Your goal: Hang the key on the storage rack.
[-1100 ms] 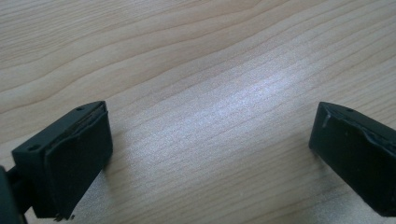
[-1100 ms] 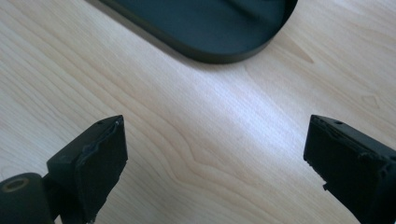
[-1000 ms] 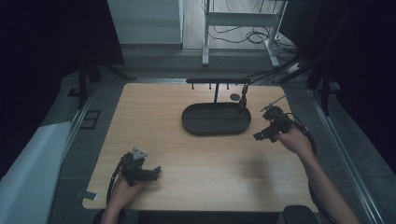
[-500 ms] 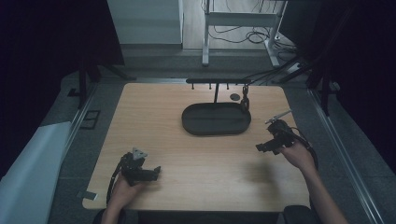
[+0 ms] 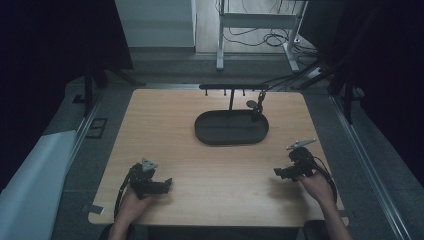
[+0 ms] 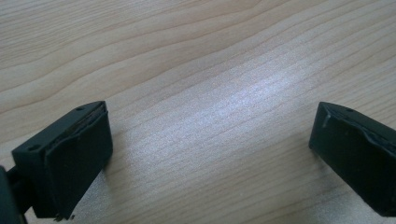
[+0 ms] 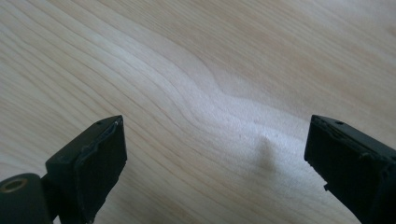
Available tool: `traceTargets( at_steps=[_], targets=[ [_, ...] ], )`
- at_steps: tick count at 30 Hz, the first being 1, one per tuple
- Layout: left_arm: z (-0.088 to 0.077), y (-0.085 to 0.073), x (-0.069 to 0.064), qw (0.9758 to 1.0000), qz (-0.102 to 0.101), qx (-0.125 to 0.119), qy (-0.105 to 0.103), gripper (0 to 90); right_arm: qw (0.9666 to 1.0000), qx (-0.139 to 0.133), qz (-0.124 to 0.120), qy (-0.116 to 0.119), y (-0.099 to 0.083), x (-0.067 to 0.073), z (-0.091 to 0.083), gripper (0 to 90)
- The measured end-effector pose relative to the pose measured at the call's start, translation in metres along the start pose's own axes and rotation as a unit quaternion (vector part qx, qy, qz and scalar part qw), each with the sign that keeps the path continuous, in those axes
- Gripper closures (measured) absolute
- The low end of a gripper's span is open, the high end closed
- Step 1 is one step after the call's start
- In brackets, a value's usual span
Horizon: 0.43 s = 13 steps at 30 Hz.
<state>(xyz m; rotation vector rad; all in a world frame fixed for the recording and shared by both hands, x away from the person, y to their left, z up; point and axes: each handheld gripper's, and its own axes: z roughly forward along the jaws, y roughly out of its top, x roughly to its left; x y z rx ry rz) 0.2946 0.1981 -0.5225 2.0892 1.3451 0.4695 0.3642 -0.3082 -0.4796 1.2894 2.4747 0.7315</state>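
Note:
My left gripper (image 5: 162, 186) rests on the wooden table (image 5: 165, 130) near its front left corner, held by a hand. In the left gripper view its jaws stand wide apart over bare wood, so the left gripper (image 6: 210, 154) is open and empty. My right gripper (image 5: 279, 172) sits low over the table's front right, held by the other hand. The right gripper view shows the right gripper (image 7: 215, 158) open too, with only wood grain between the jaws.
A dark oval tray (image 5: 231, 127) lies at the table's back centre. Behind it stands a black rack (image 5: 231, 87) with a horizontal bar and small pegs; a small dark item (image 5: 258, 105) hangs at its right end. Cables lie on the floor beyond.
My right gripper has moved from beside the tray's right end back toward the front right edge of the table and lower. The left gripper has stayed put.

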Motion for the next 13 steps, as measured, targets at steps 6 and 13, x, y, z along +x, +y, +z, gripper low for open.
traceTargets(
  at_steps=[6,13],
  targets=[
    [0.0,0.0,0.0,1.0,0.0,0.0,0.0,0.0,0.9993,-0.033,0.015,-0.005,-0.019,0.0,0.008,4.2],
    [0.0,0.0,0.0,1.0,0.0,-0.001,0.0,0.0,0.9991,-0.04,0.009,-0.011,-0.027,0.0,0.011,4.1]
  ],
)
